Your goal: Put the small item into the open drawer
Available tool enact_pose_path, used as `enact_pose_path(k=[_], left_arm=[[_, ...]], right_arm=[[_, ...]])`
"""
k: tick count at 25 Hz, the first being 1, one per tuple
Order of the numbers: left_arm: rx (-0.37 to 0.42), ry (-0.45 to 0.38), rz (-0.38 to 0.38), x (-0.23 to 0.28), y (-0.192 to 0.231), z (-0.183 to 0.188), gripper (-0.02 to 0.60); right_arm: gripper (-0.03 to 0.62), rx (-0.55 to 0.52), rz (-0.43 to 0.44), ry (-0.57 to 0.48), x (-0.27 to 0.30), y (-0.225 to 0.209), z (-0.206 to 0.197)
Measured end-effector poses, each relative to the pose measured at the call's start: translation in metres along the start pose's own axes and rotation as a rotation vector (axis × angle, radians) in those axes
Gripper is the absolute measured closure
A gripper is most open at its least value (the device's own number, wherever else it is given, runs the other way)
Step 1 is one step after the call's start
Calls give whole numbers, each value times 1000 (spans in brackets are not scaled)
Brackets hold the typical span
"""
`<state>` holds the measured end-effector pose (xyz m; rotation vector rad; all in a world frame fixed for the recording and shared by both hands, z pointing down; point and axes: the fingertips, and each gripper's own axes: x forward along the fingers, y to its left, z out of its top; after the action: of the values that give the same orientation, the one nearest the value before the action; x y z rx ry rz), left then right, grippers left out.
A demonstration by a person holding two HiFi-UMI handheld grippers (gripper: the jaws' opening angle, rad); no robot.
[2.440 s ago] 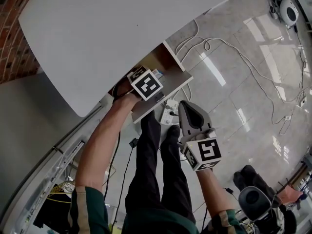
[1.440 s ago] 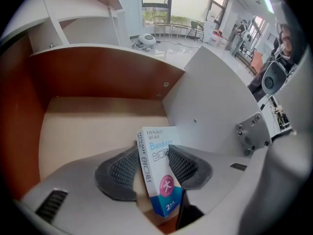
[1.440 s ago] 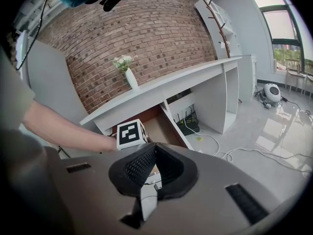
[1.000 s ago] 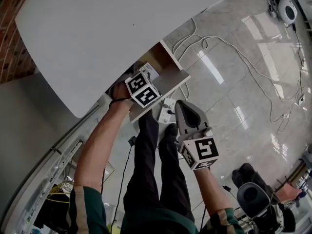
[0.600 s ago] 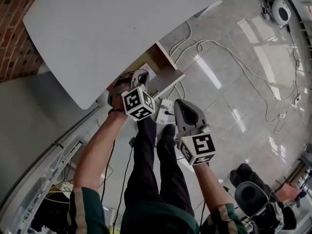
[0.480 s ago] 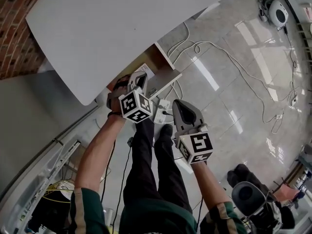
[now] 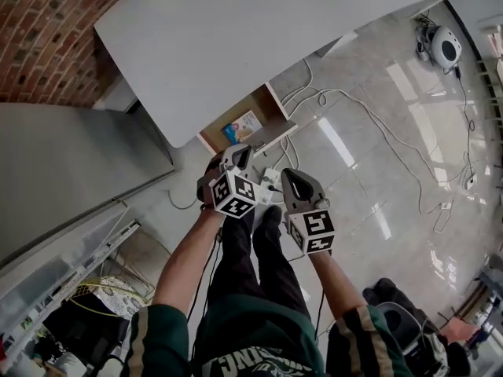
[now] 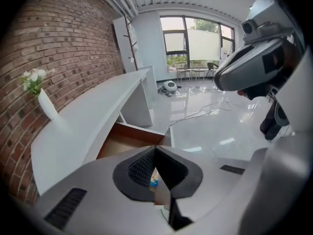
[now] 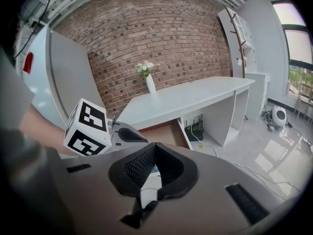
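Note:
The small item (image 7: 241, 126), a blue and orange packet, lies flat in the open wooden drawer (image 7: 264, 107) under the white desk (image 7: 251, 38). My left gripper (image 7: 238, 157) hovers just in front of the drawer, drawn back from it, its jaws shut with nothing between them. In the left gripper view the drawer (image 8: 124, 142) lies ahead of the left gripper (image 8: 155, 151), and a sliver of the packet (image 8: 153, 181) shows below the closed tips. My right gripper (image 7: 295, 181) hangs beside the left one, shut and empty. The right gripper (image 9: 155, 147) faces the drawer (image 9: 164, 131).
A power strip (image 7: 272, 182) and white cables (image 7: 369, 108) lie on the glossy floor below the drawer. A robot vacuum (image 7: 446, 47) sits at the far right. A brick wall (image 7: 47, 30) and a grey panel (image 7: 71, 171) stand left. A flower vase (image 9: 149, 82) stands on the desk.
My left gripper has drawn back out of the drawer toward the person and its jaws have shut. The packet stays lying in the drawer. The head view has shifted to show more desk.

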<state>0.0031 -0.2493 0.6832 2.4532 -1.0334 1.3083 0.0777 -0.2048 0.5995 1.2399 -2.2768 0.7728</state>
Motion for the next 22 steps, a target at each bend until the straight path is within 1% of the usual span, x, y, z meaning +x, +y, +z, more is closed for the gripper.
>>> enact_pose_path(k=[4,9,14,18,22], left_arm=[[-50,-16,-14,-43,-16,9,568],[-96,-39,-1,-92,-24,25,568],[-109,-76,37,-130,-22,40,566],[-121,-126,78,-153,-16,58,567],[-160,-183,124,-215,-9,93,568]], right_arm=[[569,-44,28,-11,-26,16,14],[569,-84,47,-41,-55,26,32],[569,-96,56,-91,-81,34,53],[569,-122,70,-161,-98,36,78],[569,-148,92,-224,-140,56,121]])
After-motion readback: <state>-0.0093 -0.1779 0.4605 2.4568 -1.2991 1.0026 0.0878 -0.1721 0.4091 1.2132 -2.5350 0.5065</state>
